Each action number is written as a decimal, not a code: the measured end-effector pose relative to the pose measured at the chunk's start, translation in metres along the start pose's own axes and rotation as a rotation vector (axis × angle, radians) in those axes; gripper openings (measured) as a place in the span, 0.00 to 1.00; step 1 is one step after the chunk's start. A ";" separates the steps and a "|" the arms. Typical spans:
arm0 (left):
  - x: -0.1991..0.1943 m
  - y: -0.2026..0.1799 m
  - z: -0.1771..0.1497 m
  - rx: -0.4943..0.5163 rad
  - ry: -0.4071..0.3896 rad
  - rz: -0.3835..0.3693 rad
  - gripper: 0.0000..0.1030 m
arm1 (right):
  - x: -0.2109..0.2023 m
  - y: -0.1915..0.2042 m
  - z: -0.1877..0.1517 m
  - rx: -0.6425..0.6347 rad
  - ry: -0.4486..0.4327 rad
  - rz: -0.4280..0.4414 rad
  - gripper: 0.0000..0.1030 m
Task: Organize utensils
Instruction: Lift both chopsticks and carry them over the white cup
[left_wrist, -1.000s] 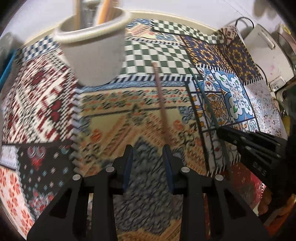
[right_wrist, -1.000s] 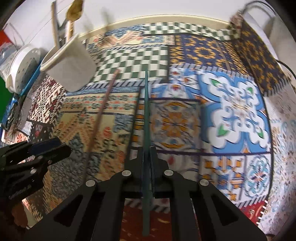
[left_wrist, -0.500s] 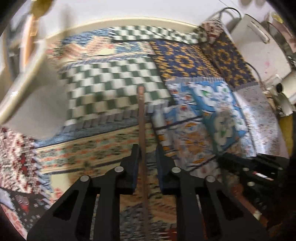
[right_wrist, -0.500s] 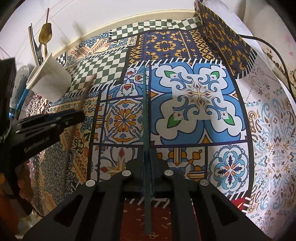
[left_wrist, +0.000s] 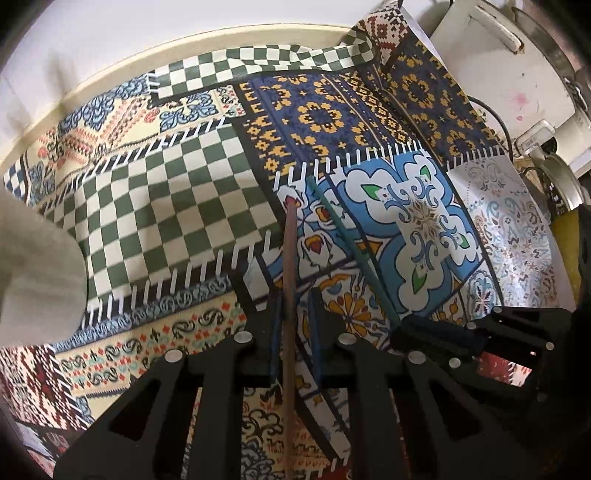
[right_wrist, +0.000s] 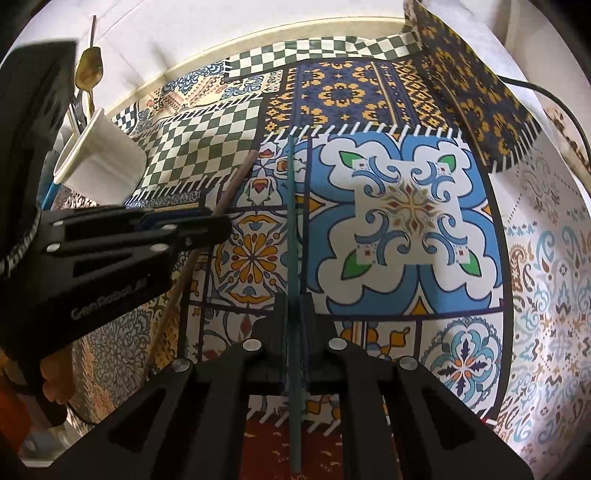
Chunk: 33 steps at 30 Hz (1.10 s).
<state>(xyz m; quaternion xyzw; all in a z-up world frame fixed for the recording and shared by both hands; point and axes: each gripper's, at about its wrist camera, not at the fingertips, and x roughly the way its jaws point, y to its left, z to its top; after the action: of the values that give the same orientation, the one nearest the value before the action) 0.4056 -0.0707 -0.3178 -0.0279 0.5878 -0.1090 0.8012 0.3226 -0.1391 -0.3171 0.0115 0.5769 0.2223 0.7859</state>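
Note:
My left gripper (left_wrist: 293, 306) is shut on a brown chopstick (left_wrist: 290, 266) that points forward over the patterned cloth. My right gripper (right_wrist: 295, 306) is shut on a teal chopstick (right_wrist: 293, 229), also pointing forward. In the left wrist view the teal chopstick (left_wrist: 351, 247) runs beside the brown one into the right gripper (left_wrist: 432, 334). In the right wrist view the left gripper (right_wrist: 207, 229) holds the brown chopstick (right_wrist: 236, 181) at the left. A white utensil cup (right_wrist: 101, 158) with a gold spoon (right_wrist: 88, 70) stands at the far left; its blurred side fills the left edge of the left wrist view (left_wrist: 33, 266).
A patchwork patterned cloth (right_wrist: 406, 206) covers the table. A white appliance (left_wrist: 495, 62) with a cable stands at the far right. A raised fold of cloth (right_wrist: 476, 81) lies at the back right. A white wall lies behind.
Both grippers swung right, away from the cup. The left gripper closed on the brown chopstick and lifted it. The two chopsticks now lie near each other.

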 end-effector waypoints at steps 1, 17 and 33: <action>0.000 -0.001 0.001 0.006 0.000 0.004 0.12 | 0.001 0.000 0.001 0.002 0.001 0.003 0.06; -0.014 0.001 -0.014 -0.013 -0.032 0.043 0.05 | 0.010 0.004 0.020 0.031 -0.030 -0.011 0.06; -0.118 0.004 -0.044 -0.052 -0.253 0.055 0.05 | -0.057 0.026 0.005 0.022 -0.206 0.000 0.05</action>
<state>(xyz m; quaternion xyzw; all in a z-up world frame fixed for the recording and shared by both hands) 0.3310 -0.0385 -0.2220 -0.0460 0.4853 -0.0675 0.8706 0.3053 -0.1351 -0.2568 0.0427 0.4953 0.2136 0.8410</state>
